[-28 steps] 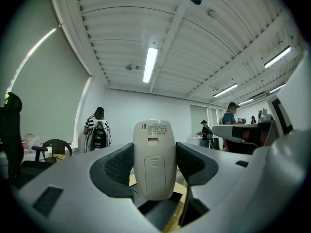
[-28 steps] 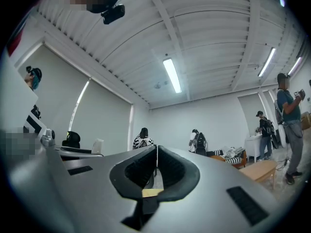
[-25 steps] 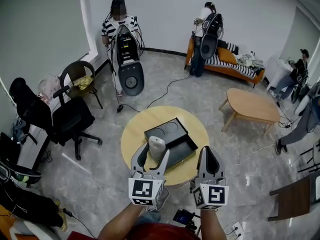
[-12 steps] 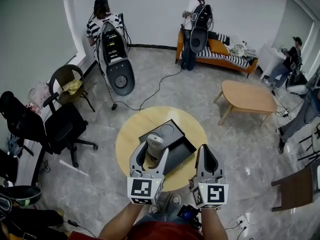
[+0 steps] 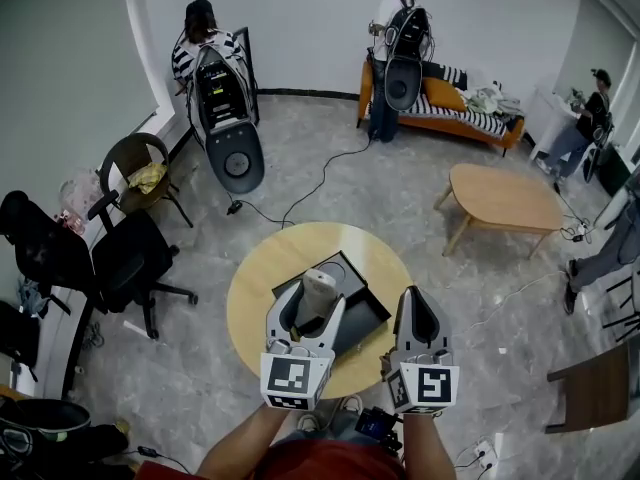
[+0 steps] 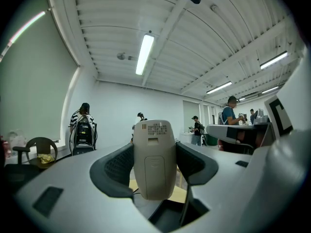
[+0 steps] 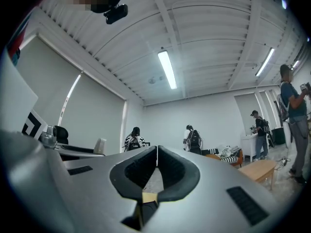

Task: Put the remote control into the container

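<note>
Container (image 5: 358,290) partly behind remote control (image 5: 318,294)

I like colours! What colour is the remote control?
The remote control is beige; left gripper view.

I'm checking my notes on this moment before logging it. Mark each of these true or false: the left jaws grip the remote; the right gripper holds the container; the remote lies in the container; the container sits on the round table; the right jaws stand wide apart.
1. The left gripper has its jaws shut on the remote control. True.
2. The right gripper holds the container. False: nothing is between its jaws.
3. The remote control lies in the container. False: it is held in the left gripper's jaws, not set down.
4. The container sits on the round table. True.
5. The right gripper's jaws stand wide apart. False: they are together.
</note>
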Demonstrator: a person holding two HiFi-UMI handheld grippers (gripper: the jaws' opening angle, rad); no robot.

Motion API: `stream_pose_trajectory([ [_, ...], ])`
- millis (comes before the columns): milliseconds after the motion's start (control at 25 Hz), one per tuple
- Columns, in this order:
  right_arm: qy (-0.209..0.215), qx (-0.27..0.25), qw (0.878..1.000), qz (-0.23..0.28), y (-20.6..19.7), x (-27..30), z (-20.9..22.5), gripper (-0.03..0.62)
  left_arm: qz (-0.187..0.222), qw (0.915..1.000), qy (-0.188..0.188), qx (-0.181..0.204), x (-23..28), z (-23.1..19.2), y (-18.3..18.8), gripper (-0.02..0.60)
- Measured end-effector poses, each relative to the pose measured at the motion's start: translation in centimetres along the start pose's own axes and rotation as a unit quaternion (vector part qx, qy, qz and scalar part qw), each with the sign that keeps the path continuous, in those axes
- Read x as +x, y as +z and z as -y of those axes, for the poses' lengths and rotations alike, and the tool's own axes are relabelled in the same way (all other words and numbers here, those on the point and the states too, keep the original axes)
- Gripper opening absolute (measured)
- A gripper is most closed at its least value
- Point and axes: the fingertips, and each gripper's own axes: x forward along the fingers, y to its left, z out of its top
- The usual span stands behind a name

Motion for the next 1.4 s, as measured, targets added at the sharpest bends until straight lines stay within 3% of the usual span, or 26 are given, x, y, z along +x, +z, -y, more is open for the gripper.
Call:
stream_pose_trajectory([
  [720, 0.001, 0.014, 1.0, -0.012, -1.6, 2.6, 3.0, 0.023, -0.099, 0.995, -0.012, 0.005, 4.3, 1.7, -5.0, 0.275],
  [1120, 0.011, 0.009, 1.0, -0.02, -3.0, 2.8, 2.1, 0.023, -0.186, 0.9819, -0.019, -0.031, 4.5, 1.7, -11.1, 0.275],
  [1400, 0.001, 0.008, 1.0, -0.024, -3.1, 2.7, 2.5, 0.023, -0.243, 0.9689, -0.029, -0.033, 4.5, 2.1, -15.9, 0.275],
])
